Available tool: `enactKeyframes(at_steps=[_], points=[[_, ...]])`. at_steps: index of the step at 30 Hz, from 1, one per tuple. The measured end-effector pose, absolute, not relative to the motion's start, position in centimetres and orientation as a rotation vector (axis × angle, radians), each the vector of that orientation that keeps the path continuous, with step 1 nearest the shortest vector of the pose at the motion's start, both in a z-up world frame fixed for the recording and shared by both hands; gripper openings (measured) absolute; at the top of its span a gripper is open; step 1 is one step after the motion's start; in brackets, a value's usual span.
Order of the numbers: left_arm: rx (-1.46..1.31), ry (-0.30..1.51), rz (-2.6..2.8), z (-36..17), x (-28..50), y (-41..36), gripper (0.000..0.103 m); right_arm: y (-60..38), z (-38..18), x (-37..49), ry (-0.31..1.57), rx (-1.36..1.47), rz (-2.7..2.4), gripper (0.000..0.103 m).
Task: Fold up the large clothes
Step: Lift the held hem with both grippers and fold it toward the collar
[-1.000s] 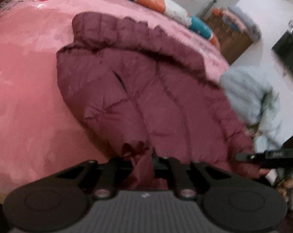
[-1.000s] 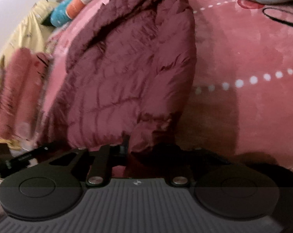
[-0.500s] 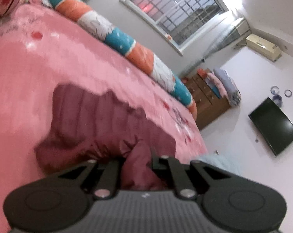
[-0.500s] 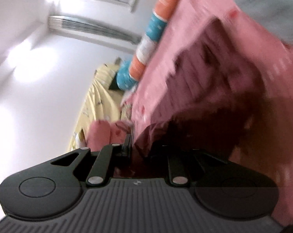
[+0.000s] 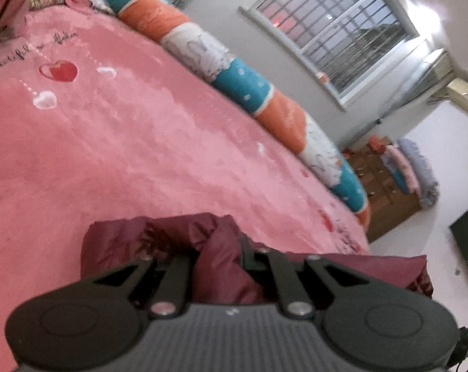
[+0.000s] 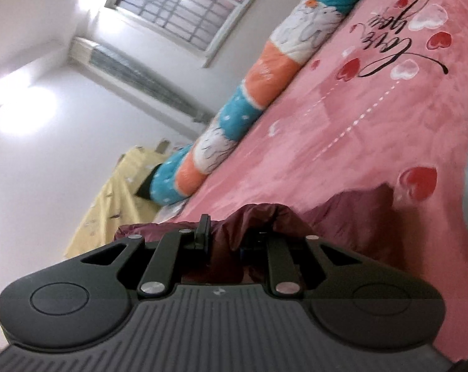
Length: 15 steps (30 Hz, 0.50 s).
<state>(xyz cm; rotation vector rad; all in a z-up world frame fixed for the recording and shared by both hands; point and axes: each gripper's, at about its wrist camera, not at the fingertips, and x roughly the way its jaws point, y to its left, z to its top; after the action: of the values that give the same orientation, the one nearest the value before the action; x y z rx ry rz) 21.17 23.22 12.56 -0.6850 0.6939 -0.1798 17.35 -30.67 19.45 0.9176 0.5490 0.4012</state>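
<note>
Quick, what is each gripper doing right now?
Left gripper: closed on the maroon padded jacket.
Right gripper: closed on the same jacket.

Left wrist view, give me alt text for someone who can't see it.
The left tongs are shut on a bunched fold of a maroon puffer jacket above a pink bedspread with heart prints. A long bolster striped teal, orange and white lies along the bed's far edge, below a barred window.

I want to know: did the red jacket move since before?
Yes. The jacket, clamped in the left gripper, was carried forward over the pink blanket toward the bolster.
</note>
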Motion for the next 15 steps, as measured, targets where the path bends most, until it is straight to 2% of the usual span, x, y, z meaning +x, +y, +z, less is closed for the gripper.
enactKeyframes(at_steps=[9,12,14,15], points=[[-0.651,0.776,-0.169,8.9,25.7,23.1,0.015,-30.5,13.7,23.5,0.663,0.885,0.279,0.021],[-0.613,0.769,-0.186,9.6,25.6,23.6,0.024,-30.4,13.2,23.4,0.675,0.887,0.259,0.022],[-0.583,0.757,-0.188,10.4,25.4,23.9,0.034,-30.4,13.2,23.2,0.678,0.884,0.253,0.023],[-0.575,0.75,-0.187,10.9,25.3,24.1,0.037,-30.4,13.5,22.9,0.678,0.886,0.251,0.024]])
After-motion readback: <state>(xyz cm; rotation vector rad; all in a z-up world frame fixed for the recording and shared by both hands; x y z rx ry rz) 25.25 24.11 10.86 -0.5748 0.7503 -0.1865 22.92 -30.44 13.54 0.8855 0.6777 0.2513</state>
